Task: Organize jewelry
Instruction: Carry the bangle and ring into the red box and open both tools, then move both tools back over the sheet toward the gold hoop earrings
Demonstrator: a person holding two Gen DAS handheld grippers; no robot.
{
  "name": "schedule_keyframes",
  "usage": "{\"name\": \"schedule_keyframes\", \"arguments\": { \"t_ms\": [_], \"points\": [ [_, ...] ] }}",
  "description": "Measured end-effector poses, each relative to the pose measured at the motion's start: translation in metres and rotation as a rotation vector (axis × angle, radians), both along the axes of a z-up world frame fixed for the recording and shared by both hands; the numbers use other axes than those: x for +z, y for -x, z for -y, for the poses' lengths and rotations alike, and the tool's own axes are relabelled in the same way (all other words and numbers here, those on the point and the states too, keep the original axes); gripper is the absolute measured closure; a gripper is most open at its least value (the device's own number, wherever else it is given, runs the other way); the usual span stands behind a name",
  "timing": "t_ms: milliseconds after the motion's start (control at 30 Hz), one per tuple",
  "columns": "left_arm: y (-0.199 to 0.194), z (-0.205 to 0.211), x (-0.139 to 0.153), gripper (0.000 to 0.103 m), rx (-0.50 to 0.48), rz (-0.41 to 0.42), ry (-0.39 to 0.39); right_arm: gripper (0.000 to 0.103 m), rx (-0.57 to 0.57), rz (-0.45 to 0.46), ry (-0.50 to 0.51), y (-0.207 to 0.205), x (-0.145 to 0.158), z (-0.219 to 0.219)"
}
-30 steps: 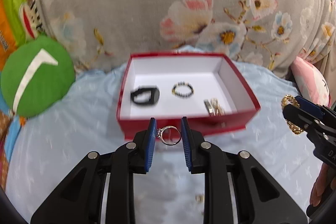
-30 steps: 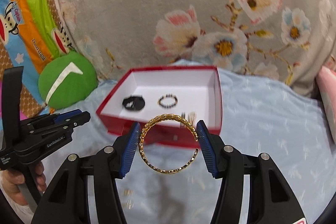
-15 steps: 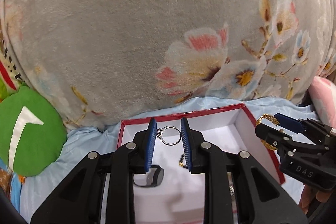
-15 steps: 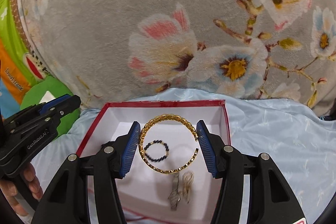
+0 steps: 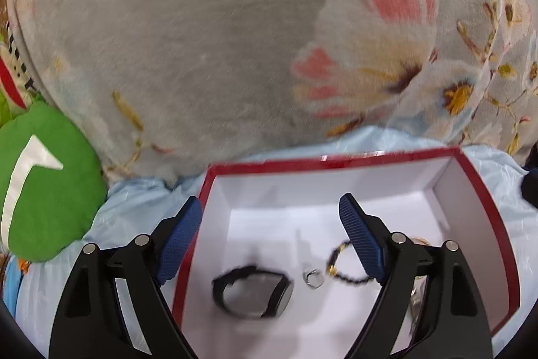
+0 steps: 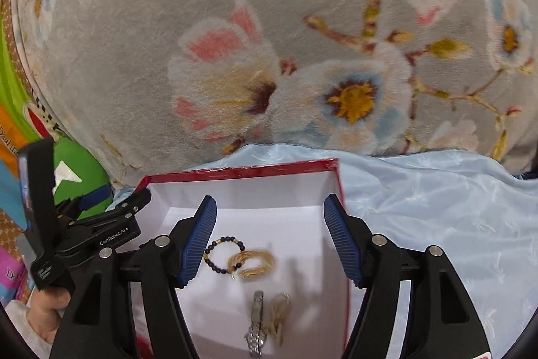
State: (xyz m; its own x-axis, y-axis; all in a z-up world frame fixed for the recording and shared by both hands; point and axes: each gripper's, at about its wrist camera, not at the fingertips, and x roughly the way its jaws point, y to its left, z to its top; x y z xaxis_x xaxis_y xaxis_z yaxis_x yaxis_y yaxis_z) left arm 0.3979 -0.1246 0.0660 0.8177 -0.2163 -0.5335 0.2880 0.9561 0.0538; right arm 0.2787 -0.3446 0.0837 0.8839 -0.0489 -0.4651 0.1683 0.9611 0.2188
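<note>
A red box with a white inside [image 5: 470,207] [image 6: 242,172] lies on a pale blue cloth. My left gripper [image 5: 270,224] is open over it. Below it in the box lie a silver ring [image 5: 312,278], a black band [image 5: 252,291] and a dark bead bracelet [image 5: 346,278]. My right gripper [image 6: 269,224] is open over the box too. Under it lie the gold bangle [image 6: 252,263], blurred, beside the bead bracelet [image 6: 223,253], and a silver and gold watch [image 6: 265,318]. The left gripper's body [image 6: 101,234] shows at the left of the right wrist view.
A grey floral blanket [image 5: 269,39] rises right behind the box. A green cushion [image 5: 40,177] sits to the left. The pale blue cloth [image 6: 437,207] spreads to the right of the box.
Both grippers have opened over the box. The silver ring has dropped from the left one and the gold bangle from the right one; both now lie in the box.
</note>
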Motion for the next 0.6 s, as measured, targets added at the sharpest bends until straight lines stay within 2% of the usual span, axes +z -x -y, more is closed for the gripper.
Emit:
{"name": "schedule_keyframes", "arguments": {
  "t_ms": [200, 400, 467, 600],
  "points": [
    [0.043, -0.050, -0.003, 0.022, 0.004, -0.087, 0.047, 0.035, 0.008, 0.006, -0.016, 0.076, -0.004, -0.005],
    [0.113, -0.088, -0.018, 0.022, 0.000, -0.137, -0.012, 0.035, 0.019, -0.061, 0.045, 0.147, -0.023, -0.031],
    [0.141, -0.097, -0.027, 0.022, -0.025, -0.166, -0.025, 0.035, 0.013, -0.093, 0.088, 0.170, -0.033, -0.044],
    [0.190, -0.107, -0.049, 0.022, -0.092, -0.257, -0.021, 0.035, 0.011, -0.150, 0.104, 0.209, -0.053, -0.064]
  ]
}}
